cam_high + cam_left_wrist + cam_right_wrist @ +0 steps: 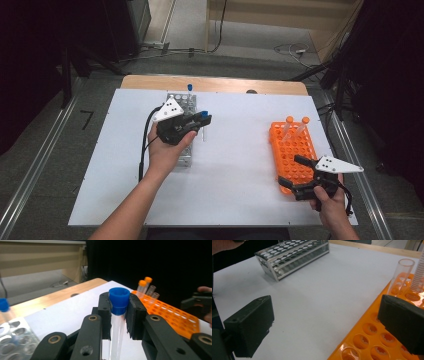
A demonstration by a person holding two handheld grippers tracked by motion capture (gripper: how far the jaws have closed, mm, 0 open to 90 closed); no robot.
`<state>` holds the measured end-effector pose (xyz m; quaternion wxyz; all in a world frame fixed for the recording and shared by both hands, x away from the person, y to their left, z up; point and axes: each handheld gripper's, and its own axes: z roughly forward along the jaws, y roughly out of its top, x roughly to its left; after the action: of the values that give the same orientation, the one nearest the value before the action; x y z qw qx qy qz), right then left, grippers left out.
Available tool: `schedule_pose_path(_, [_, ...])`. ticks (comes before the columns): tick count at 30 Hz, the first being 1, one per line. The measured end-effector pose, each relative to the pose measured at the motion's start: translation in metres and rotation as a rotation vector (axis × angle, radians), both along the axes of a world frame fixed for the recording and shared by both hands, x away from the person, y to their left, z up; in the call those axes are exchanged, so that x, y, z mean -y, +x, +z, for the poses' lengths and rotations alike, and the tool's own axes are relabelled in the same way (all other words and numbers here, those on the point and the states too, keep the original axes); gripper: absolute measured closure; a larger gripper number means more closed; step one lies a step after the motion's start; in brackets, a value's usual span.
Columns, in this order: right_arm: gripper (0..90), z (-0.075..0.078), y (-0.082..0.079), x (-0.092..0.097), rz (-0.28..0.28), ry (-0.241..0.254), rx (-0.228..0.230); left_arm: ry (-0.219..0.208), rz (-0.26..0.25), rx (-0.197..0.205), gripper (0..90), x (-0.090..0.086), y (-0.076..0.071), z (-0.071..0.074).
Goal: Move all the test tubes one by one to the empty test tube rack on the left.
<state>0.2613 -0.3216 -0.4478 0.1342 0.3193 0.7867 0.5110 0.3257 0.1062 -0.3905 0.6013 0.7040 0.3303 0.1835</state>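
- Two racks sit on the white counter (235,165); the orange rack (292,150) serves as the landmark, with the metal rack (184,107) well apart from it on the left side.
- The left tool (200,120) is clenched on the blue-capped tube (118,312), gripping it just under the cap; the tube hangs between the two racks, nearer the metal one, clear of the counter.
- The right tool (295,175) stands released, its jaws wide over the near end of the orange rack, grasping nothing.
- Judgement: the tube looks bound for the orange rack; keep it upright, hold the grip firm, line the tip over a free hole before lowering.
- Steadying the orange rack with the right tool would likely stop it sliding; avoid the orange-capped tubes (296,125) at its far end.
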Motion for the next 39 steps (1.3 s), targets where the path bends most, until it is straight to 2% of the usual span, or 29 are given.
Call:
schedule_pose_path(5, [0.0, -0.001, 0.002, 0.005, -0.011, 0.011, -0.007, -0.012, 0.040, -0.010, 76.3, -0.011, 0.014, 0.001])
schedule_pose_path(24, [0.0, -0.004, 0.004, 0.012, -0.043, 0.029, -0.019, -0.005, 0.169, 0.024, 76.3, -0.031, 0.054, 0.019])
schedule_pose_path(29, [0.0, -0.004, 0.005, 0.012, -0.049, 0.029, -0.020, -0.014, 0.218, 0.027, 76.3, -0.032, 0.067, 0.014])
schedule_pose_path(35, [1.4, -0.004, 0.005, 0.011, -0.053, 0.030, -0.009, -0.040, 0.265, 0.002, 76.3, -0.036, 0.084, 0.004])
schedule_pose_path(39, [1.4, -0.005, 0.005, 0.012, -0.054, 0.024, -0.012, -0.044, 0.294, 0.000, 76.3, -0.036, 0.094, -0.002])
